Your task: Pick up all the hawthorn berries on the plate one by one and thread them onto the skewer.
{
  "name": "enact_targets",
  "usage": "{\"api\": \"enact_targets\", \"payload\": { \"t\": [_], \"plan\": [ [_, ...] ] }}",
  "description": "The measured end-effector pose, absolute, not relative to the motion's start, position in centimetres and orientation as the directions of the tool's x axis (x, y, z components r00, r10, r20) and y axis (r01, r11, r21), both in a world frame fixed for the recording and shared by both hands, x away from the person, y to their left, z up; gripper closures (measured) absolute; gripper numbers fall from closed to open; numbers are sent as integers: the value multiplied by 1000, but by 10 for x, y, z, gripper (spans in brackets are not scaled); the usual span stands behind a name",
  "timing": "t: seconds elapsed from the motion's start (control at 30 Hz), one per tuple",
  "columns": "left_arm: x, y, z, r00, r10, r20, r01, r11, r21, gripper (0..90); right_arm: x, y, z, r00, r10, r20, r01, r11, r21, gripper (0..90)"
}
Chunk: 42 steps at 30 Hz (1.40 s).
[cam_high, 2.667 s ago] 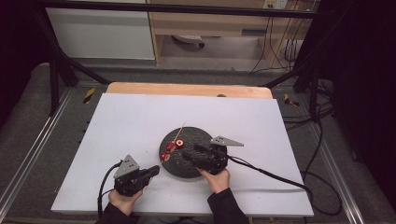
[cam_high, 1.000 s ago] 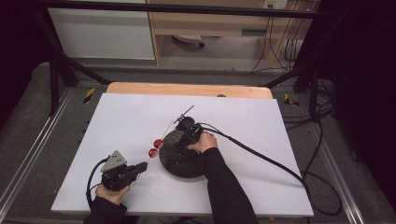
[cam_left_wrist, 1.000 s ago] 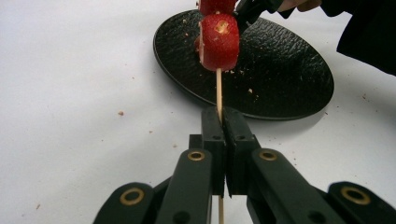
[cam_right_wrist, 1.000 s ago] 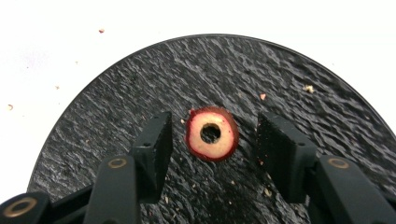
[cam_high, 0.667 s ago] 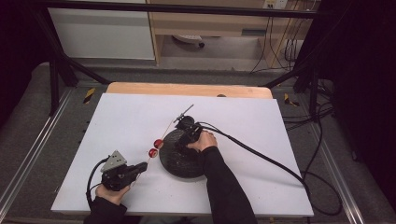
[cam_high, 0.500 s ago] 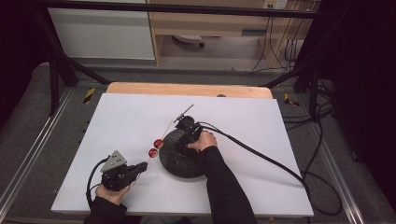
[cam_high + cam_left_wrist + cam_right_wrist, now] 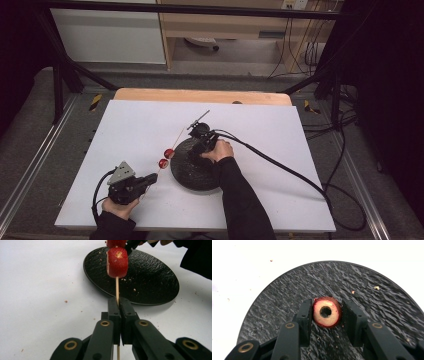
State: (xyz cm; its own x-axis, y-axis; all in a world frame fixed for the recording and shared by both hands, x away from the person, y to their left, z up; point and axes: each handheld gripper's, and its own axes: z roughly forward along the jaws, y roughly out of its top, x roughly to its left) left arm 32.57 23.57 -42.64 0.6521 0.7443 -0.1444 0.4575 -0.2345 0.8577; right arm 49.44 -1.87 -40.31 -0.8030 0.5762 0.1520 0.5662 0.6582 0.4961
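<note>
My left gripper (image 7: 119, 301) is shut on a thin wooden skewer (image 7: 117, 288) that carries two red fruit slices (image 7: 117, 262). In the high view this left gripper (image 7: 151, 178) rests at the front left, and the skewer with its slices (image 7: 163, 163) slants up toward the black plate (image 7: 192, 175). My right gripper (image 7: 327, 303) has just been closing its jaws, and a red-skinned ring slice with a hole (image 7: 326, 312) is now pressed between them on the plate (image 7: 374, 307). From above, the right gripper (image 7: 197, 146) points down at the plate's far side.
White table cover (image 7: 125, 125) with crumbs scattered around the plate. The right gripper's black cable (image 7: 280, 165) trails off to the right across the table. A wooden table edge (image 7: 200, 95) runs along the back, with metal rails at both sides.
Since the oldest frame the left gripper drew back to the left with the skewer, and the right hand went to the plate's far side. Over the last second both hands stay put.
</note>
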Motion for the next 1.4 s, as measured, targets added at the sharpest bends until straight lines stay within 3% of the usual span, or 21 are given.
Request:
{"api": "enact_targets", "payload": {
  "t": [0.33, 0.7, 1.0, 1.4],
  "plan": [
    [325, 234, -426, 655, 742, -144, 456, -236, 858, 881, 483, -36, -387, -777, 601, 188, 593, 598, 539, 620],
    [323, 230, -426, 664, 735, -136, 450, -247, 858, 881, 456, -82, -382, -728, 605, 324, 624, 387, 678, 621],
    [321, 226, -426, 674, 728, -130, 446, -260, 856, 881, 433, -102, -393, -686, 588, 429, 638, 204, 742, 621],
    [320, 222, -426, 682, 721, -127, 443, -268, 855, 881, 417, -111, -404, -657, 575, 488, 607, 20, 794, 621]
  ]
}}
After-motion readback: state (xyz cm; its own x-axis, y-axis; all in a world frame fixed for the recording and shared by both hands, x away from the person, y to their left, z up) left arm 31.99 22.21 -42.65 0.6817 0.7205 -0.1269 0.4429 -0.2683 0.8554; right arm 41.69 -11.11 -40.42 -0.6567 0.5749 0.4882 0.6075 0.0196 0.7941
